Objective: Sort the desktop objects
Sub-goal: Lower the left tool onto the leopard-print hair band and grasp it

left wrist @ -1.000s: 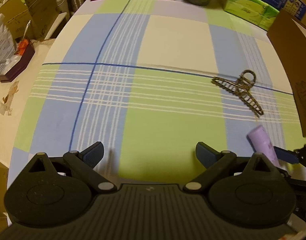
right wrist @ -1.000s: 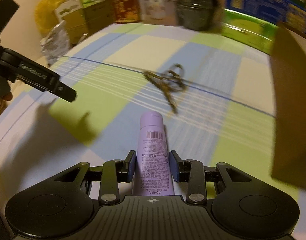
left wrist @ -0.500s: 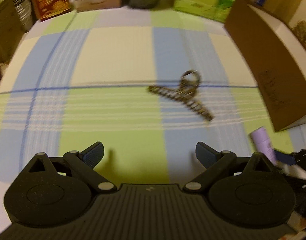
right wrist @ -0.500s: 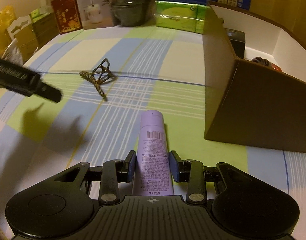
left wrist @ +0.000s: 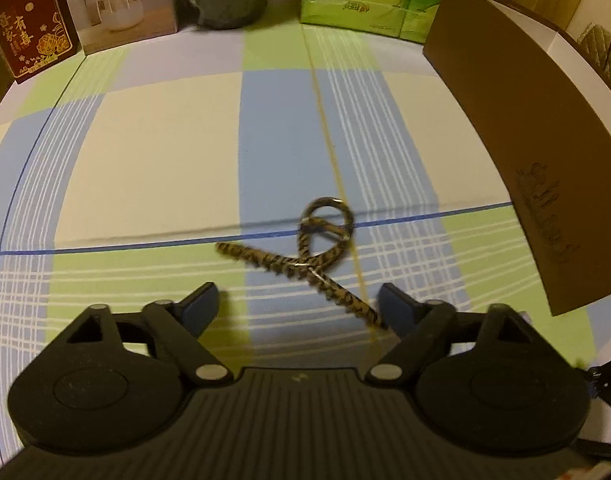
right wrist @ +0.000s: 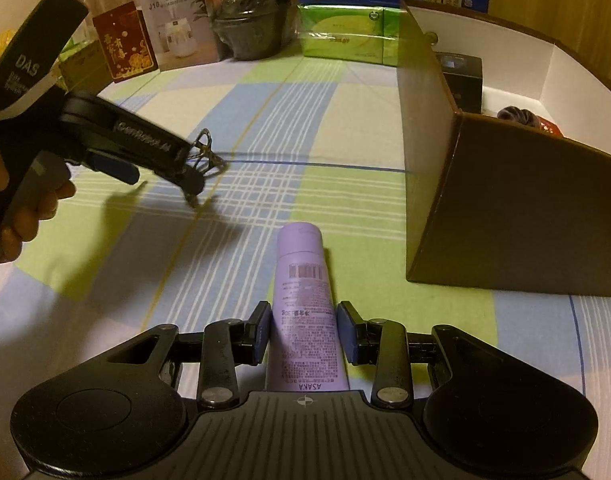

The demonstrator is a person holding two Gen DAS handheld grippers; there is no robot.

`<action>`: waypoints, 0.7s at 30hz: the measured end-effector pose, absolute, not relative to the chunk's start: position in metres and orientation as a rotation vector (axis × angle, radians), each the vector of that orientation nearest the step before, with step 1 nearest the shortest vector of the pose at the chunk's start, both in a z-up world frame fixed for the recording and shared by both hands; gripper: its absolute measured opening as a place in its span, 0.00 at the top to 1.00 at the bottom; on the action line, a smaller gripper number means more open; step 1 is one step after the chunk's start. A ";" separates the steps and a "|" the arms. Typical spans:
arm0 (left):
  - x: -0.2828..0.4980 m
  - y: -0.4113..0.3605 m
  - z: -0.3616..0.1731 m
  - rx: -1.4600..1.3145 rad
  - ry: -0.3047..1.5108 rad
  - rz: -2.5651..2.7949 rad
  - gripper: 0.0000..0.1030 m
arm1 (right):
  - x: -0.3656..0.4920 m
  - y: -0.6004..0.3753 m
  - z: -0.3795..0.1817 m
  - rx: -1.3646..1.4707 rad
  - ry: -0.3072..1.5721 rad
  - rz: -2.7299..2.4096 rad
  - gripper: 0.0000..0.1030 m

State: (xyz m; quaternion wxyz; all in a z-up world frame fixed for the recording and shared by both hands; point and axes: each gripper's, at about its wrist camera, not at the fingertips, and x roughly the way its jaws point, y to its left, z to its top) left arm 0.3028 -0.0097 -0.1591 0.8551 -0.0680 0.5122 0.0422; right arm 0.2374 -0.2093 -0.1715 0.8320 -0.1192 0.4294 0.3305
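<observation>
Hair claw (left wrist: 301, 258) between closing left tool (left wrist: 297, 304), seemingly untouched.

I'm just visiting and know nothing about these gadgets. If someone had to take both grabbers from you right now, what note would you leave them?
Left gripper: jaws closing, nothing gripped. The hair clip lies on the checked cloth, one end reaching between the fingers.
Right gripper: shut on the purple tube, held above the cloth, cap pointing away.
Brown box: stands to the right; a black box and a dark, rounded item I can't identify already lie inside.
Done: tube picked up.
Left: grip the clip, then probably put both tube and clip in the box.
</observation>
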 end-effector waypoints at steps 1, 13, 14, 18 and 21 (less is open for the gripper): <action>0.302 -0.006 -0.160 -0.141 1.081 0.086 0.23 | 0.238 -0.209 -0.171 -0.252 0.911 0.701 0.68; 0.279 0.024 -0.151 -0.123 1.048 -0.042 0.25 | 0.242 -0.206 -0.172 -0.242 0.911 0.687 0.68; 0.280 0.019 -0.150 -0.115 1.038 -0.053 0.24 | 0.243 -0.206 -0.172 -0.244 0.911 0.683 0.68; 0.297 0.003 -0.156 -0.107 1.034 -0.033 0.22 | 0.245 -0.204 -0.172 -0.249 0.907 0.669 0.68; 0.309 -0.002 -0.162 -0.135 1.039 -0.014 0.30 | 0.247 -0.204 -0.172 -0.247 0.906 0.663 0.68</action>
